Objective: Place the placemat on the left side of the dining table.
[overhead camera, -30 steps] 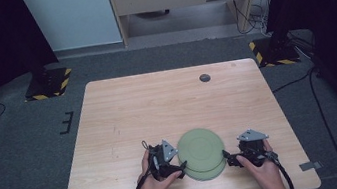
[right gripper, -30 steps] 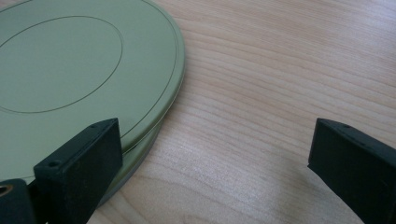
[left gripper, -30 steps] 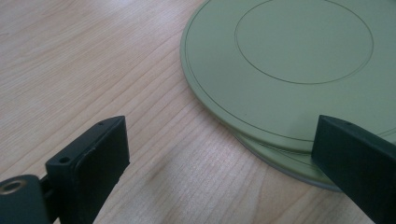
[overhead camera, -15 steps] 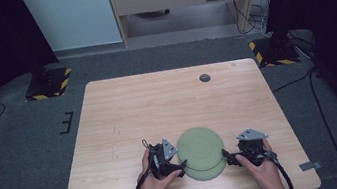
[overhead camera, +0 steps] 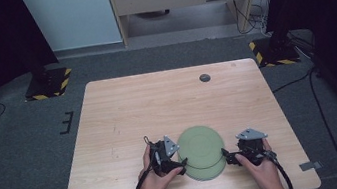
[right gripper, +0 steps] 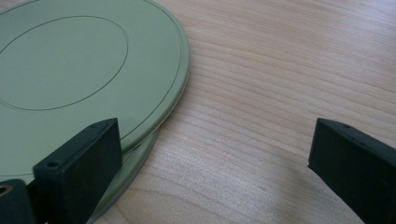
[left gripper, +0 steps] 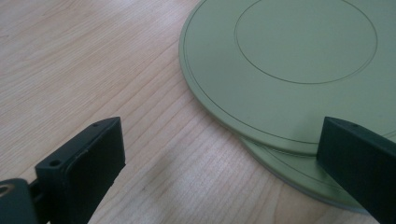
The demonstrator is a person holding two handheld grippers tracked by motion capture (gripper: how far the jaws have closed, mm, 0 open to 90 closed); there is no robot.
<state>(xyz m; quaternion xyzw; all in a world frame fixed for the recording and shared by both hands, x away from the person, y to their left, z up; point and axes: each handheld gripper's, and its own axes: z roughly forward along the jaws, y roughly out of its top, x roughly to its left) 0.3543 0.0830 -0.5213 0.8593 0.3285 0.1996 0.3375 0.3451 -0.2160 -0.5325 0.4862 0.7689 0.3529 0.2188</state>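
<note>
Two stacked green plates: upper plate (overhead camera: 200, 144) offset on lower plate (overhead camera: 208, 172). Left gripper (overhead camera: 179, 162) and right gripper (overhead camera: 226, 155) flanked them, jaws apart, on wooden table (overhead camera: 124, 116).

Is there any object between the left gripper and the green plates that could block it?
No, nothing visible does. The left gripper is open right at the edge of the upper green plate, which lies offset on a lower green plate. Between its jaws the left gripper view shows bare wooden table.
</note>
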